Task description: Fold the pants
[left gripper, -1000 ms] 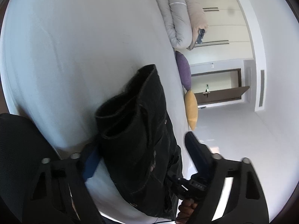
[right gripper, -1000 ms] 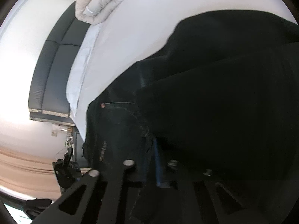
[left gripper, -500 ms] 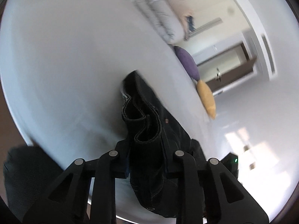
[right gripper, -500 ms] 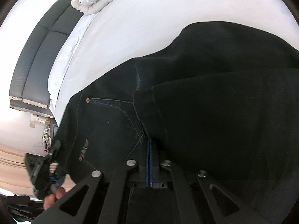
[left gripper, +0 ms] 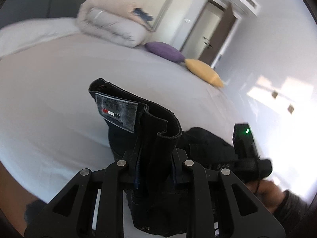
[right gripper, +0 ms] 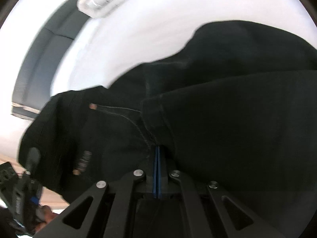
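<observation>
My left claw [left gripper: 155, 154] clamps the waistband of the black pants [left gripper: 138, 123] (grey label facing me), lifting it off the white bed [left gripper: 49, 99]. My right claw [right gripper: 158, 158] has its blue pads nearly together, pinching a fold of the same pants. Beyond lie a rolled duvet [left gripper: 111, 25] and two cushions [left gripper: 164, 51].

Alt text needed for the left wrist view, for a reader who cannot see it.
The left gripper is shut on the waistband of black pants, label patch showing, above a white bed. Behind lie a rolled duvet and purple and yellow cushions.
</observation>
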`<move>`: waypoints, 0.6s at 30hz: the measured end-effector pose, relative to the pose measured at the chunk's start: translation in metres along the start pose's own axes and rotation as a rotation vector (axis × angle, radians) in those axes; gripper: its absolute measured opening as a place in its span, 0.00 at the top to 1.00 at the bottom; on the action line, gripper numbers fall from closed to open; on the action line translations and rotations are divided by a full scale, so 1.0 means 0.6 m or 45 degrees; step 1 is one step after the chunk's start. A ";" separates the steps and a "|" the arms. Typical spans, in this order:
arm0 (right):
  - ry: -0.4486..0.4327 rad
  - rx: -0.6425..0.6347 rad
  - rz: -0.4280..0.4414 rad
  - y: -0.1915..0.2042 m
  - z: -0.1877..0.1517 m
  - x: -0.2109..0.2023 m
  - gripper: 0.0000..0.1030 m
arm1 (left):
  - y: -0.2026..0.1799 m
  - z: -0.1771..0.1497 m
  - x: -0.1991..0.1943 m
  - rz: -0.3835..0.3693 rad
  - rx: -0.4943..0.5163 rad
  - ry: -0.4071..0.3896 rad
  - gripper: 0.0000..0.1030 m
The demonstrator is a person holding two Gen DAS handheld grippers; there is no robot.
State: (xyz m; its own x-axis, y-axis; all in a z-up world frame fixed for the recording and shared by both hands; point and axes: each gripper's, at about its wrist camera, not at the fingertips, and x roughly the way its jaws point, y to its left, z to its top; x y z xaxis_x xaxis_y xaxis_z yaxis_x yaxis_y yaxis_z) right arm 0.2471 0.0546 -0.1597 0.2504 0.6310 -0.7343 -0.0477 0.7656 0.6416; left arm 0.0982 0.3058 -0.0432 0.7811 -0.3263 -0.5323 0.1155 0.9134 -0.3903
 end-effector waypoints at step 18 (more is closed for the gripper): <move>-0.035 -0.073 0.314 0.009 0.032 -0.101 0.16 | -0.255 -0.110 0.176 0.081 0.837 0.205 0.80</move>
State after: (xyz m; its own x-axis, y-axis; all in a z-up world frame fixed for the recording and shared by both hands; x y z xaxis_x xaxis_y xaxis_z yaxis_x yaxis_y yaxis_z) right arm 0.2500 0.0182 -0.1074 0.2503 0.7966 -0.5503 -0.1655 0.5952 0.7863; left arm 0.1228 0.1154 -0.0891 0.7034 -0.2527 -0.6644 0.4612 0.8734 0.1561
